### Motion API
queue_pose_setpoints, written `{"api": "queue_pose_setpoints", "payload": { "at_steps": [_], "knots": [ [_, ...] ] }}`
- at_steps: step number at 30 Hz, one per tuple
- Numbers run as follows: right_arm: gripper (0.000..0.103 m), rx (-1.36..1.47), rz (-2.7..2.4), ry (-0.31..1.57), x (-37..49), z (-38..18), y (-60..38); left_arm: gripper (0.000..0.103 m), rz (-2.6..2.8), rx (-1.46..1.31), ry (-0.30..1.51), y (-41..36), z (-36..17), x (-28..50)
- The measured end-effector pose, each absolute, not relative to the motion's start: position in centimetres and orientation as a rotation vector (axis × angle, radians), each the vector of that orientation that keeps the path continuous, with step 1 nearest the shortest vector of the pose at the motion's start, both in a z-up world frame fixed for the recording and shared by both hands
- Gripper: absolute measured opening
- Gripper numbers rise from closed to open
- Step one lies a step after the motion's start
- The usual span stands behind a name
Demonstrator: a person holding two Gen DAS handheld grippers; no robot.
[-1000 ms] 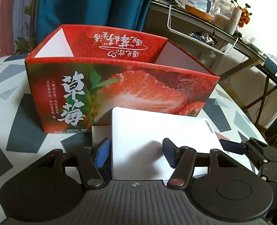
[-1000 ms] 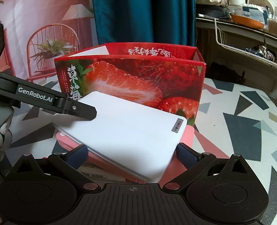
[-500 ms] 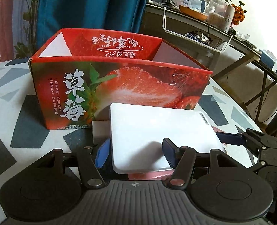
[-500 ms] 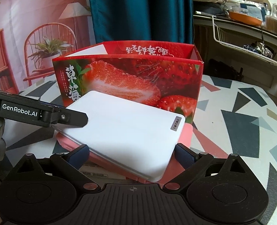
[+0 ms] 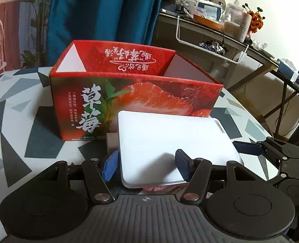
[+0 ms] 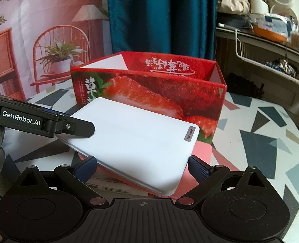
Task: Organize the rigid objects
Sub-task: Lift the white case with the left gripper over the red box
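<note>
Your two wrist views, each angled down and close behind its own fingers, share the white case (image 5: 169, 147) at centre frame and the strawberry box (image 6: 149, 89) behind it on the patterned table (image 5: 24, 133).

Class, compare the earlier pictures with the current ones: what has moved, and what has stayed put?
The white box has come up off the pink item beneath it, carried between the left tongs and right tongs. The strawberry carton remains on the patterned table, and neither grip has changed.
</note>
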State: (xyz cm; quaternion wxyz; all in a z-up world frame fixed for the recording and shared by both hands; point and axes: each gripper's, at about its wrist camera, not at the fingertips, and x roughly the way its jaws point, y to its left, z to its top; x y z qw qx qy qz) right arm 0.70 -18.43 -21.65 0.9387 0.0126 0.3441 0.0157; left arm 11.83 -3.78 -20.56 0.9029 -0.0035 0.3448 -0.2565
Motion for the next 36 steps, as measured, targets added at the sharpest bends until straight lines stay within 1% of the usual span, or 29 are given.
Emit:
{"api": "queue_pose_setpoints", "payload": {
  "at_steps": [12,14,16,17,20,26,31,36],
  "knots": [
    [0.095,-0.025,0.037,0.636,0.2,-18.0,-17.1,0.063,-0.525,-0.025,0.628,-2.6,-17.3,10.7],
    [0.095,-0.039,0.042,0.620,0.5,-17.1,-16.9,0.065,-0.525,-0.023,0.607,-2.4,-16.5,10.7],
    [0.095,-0.060,0.053,0.601,1.0,-16.0,-16.7,0.071,-0.530,-0.017,0.564,-2.2,-15.4,10.5],
    [0.095,-0.069,0.061,0.585,1.3,-15.3,-16.6,0.072,-0.528,-0.013,0.544,-2.2,-14.9,10.4],
    [0.096,-0.089,0.081,0.546,2.4,-13.3,-16.7,0.073,-0.520,-0.023,0.504,-1.9,-13.2,10.7],
    [0.096,-0.130,0.111,0.512,5.5,-10.6,-17.3,0.073,-0.505,-0.057,0.481,-1.9,-11.0,12.7],
    [0.098,-0.143,0.122,0.510,8.6,-10.1,-17.9,0.073,-0.499,-0.051,0.488,-2.3,-10.7,15.3],
    [0.099,-0.123,0.121,0.537,12.3,-11.9,-19.5,0.074,-0.514,-0.035,0.520,-2.8,-11.6,18.7]
  ]
}}
